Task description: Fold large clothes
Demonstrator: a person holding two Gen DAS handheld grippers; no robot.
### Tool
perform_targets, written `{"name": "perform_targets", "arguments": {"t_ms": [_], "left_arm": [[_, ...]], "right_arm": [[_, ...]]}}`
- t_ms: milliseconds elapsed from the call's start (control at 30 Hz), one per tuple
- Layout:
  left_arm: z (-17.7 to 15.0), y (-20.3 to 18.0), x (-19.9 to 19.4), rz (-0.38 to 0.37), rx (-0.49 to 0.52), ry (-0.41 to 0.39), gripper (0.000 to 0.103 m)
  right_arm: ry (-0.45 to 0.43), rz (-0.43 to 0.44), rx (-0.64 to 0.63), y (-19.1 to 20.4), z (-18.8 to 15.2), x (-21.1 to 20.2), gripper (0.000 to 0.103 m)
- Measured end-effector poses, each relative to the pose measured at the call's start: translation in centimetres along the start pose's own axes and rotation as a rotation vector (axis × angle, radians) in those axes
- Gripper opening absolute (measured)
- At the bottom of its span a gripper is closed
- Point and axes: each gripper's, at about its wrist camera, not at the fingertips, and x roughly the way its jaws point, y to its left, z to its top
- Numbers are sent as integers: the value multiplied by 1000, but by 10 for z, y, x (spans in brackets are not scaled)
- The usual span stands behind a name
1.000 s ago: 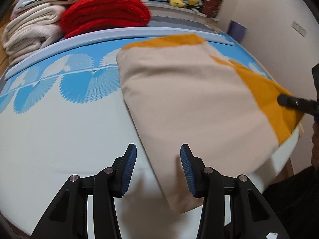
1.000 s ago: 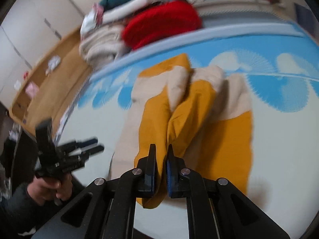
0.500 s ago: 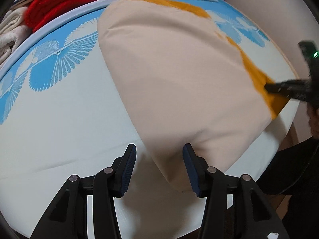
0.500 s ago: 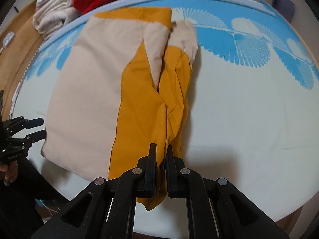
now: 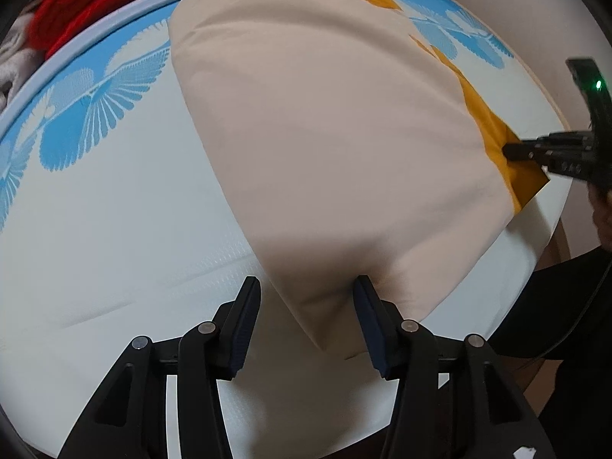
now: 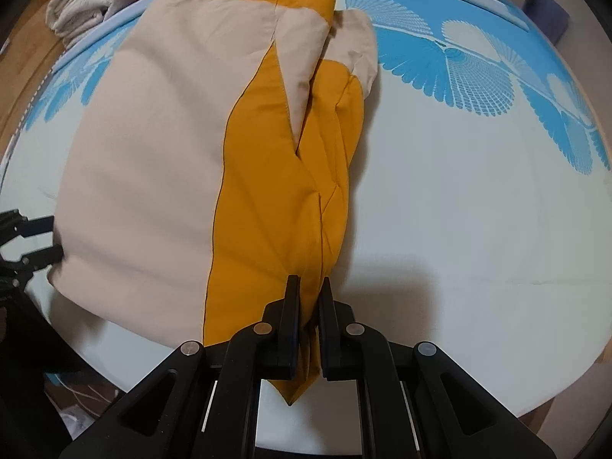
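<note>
Beige-and-mustard quilt — soft, puffy, light, slumps; lies folded on the bed. Best held at near corners. Right gripper pinches mustard corner; left gripper fingers just opening, half-wide, beige corner loose between.

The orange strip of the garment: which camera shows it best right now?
The right wrist view: the orange strip runs up the frame's middle from the right gripper, which is clamped on its corner. The left wrist view shows only a thin sliver along the cream panel's far edge.
</note>
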Motion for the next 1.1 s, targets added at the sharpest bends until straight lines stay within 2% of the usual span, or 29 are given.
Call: {"name": "perform_targets", "arguments": {"t_ms": [133,200,267,300,333,367,700,800,833,933,967,1000,1033,1100], "left_arm": [[0,2,1,4,-4,3,49],[1,2,1,7,0,3,49],[0,0,0,8,7,2,49],[0,0,0,8,8,1,49],[-1,0,0,10,10,1,49],[-1,0,0,10,11,0,49],[-3,0,0,8,-2,-1,52],[-6,2,-2,-3,-15,2,53],[-6,3,-2,2,-15,1,53],[-7,6,-1,8,-24,5,55],[-6,8,-1,3,-31,7,55],[-6,9,-2,-1,-37,6,56],[-6,9,-3,0,-40,0,56],[-8,9,-8,25,-44,-24,58]], "right_arm": [[-25,85,51,-8,-4,-15,28],[-7,116,47,-11,-10,-14,30],[56,107,18,-11,-18,-2,27],[86,97,7,-12,-22,5,22],[105,89,-2,-11,-25,10,12],[115,85,-11,-11,-26,13,10],[151,7,-25,1,-25,25,8],[155,-53,-19,1,-24,25,13],[160,-109,-33,0,-24,26,13],[216,-405,-76,-10,-31,37,13],[225,-406,-34,-20,-31,36,13],[201,-356,27,-29,-29,30,13],[133,-291,85,-37,-23,15,13],[-42,-256,130,-41,-14,-20,13]]}}
